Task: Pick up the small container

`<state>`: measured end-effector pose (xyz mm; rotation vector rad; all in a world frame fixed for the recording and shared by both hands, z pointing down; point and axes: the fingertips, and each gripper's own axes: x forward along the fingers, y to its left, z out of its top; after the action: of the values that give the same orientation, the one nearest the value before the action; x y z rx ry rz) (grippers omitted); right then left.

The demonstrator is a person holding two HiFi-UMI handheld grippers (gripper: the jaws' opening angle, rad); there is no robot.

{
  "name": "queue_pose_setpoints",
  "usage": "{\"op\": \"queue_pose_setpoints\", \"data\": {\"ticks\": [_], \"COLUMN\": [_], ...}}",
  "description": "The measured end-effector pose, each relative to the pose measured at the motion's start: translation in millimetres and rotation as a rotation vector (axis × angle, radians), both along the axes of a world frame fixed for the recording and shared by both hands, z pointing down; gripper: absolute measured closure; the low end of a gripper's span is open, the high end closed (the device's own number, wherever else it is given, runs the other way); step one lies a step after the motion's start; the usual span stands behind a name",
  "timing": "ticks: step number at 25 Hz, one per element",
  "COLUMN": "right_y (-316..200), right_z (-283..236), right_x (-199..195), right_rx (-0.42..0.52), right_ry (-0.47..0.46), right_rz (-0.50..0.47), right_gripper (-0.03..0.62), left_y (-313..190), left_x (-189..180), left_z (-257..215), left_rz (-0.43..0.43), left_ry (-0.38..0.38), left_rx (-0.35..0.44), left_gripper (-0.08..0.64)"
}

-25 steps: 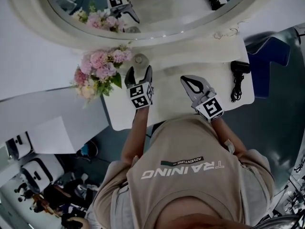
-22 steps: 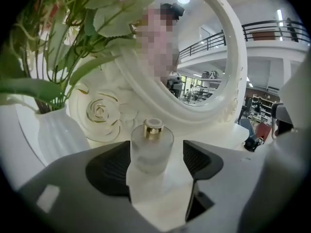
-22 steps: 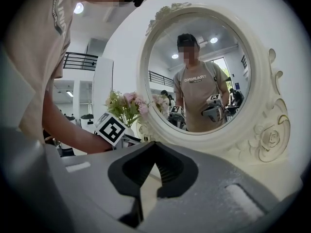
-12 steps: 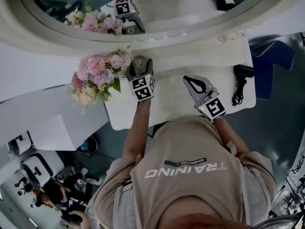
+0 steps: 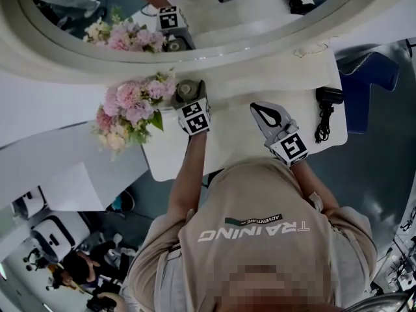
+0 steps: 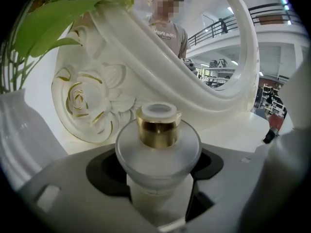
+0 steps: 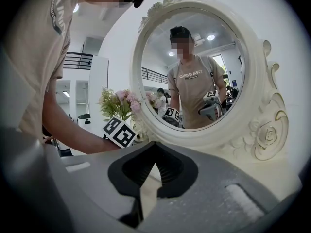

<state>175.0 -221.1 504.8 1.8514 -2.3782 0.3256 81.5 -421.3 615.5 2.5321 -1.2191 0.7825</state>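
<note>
The small container (image 5: pixel 186 88) is a frosted glass bottle with a gold collar (image 6: pixel 157 128). It stands on the white table (image 5: pixel 234 142) at the foot of the mirror, right beside the flowers. My left gripper (image 5: pixel 189 93) reaches around it, and in the left gripper view the bottle's body (image 6: pixel 158 191) sits gripped between the two grey jaws. My right gripper (image 5: pixel 259 110) hovers over the middle of the table, shut, with nothing in it; its jaws (image 7: pixel 150 154) meet at the tips.
A bunch of pink flowers (image 5: pixel 133 103) in a white vase (image 6: pixel 19 130) stands just left of the bottle. The big white carved mirror frame (image 5: pixel 214 52) rises directly behind it. A black corded device (image 5: pixel 325 106) lies at the table's right end.
My left gripper moved forward from in front of the bottle, took it between its jaws and shut on it. The right gripper barely moved.
</note>
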Motion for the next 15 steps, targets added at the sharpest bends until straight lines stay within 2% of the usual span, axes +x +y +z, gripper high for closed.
{"op": "queue_pose_setpoints", "data": {"ticks": [6,9,15], "right_y": [4,8,17], "right_z": [0,-1,-3], "right_x": [-4,-8,-12], "right_rx": [0.000,0.002,0.011], "right_ry": [0.000,-0.005,0.015], "right_rz": [0.004,0.005,0.001], "right_gripper": [0.589,0.589,0.589], "left_y": [2,10,41], "left_x": [2,3,5], "left_z": [0,-3,-10], "left_rz": [0.015,0.039,0.107], "left_ry": [-0.007,-0.008,0.014], "left_rx": [0.007,0.026,0.014], "left_gripper": [0.207,0.207,0.207]}}
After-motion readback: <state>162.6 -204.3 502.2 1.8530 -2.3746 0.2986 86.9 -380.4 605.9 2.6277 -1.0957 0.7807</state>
